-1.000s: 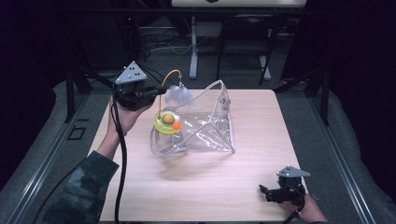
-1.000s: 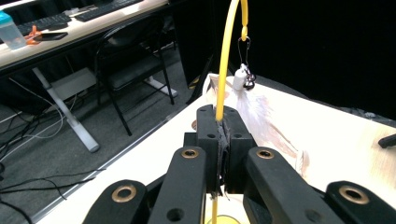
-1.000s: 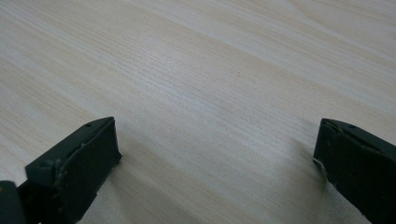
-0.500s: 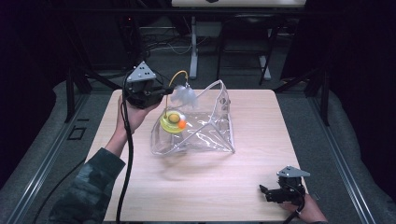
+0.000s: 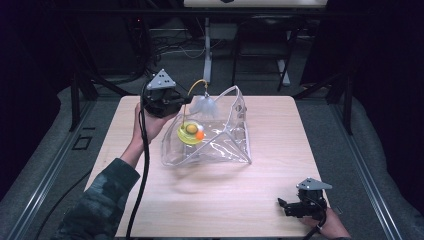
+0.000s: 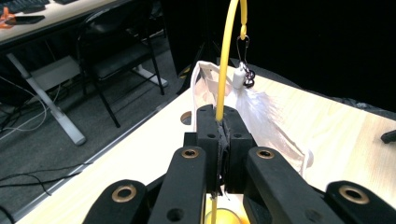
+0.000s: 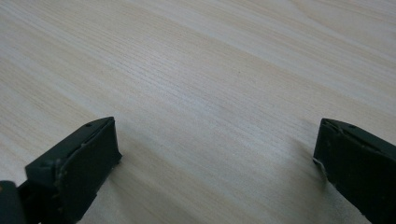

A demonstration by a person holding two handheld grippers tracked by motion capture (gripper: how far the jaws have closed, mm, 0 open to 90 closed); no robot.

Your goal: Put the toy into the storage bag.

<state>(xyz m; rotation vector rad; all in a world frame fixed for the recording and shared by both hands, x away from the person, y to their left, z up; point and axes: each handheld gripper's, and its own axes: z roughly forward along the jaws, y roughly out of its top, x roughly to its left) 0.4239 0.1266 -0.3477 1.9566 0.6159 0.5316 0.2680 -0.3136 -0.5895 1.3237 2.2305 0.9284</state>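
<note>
Glossy clear plastic bag, smooth yellow plastic wand, soft white feather, shiny metal clip, matt pale wood-grain table, matt black gripper

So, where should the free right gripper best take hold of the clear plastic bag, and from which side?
Probably the raised rim of the clear plastic bag, from the right: it stands upright as a thin edge, clear of the yellow wand clamped in the left gripper. The right gripper is open.
</note>
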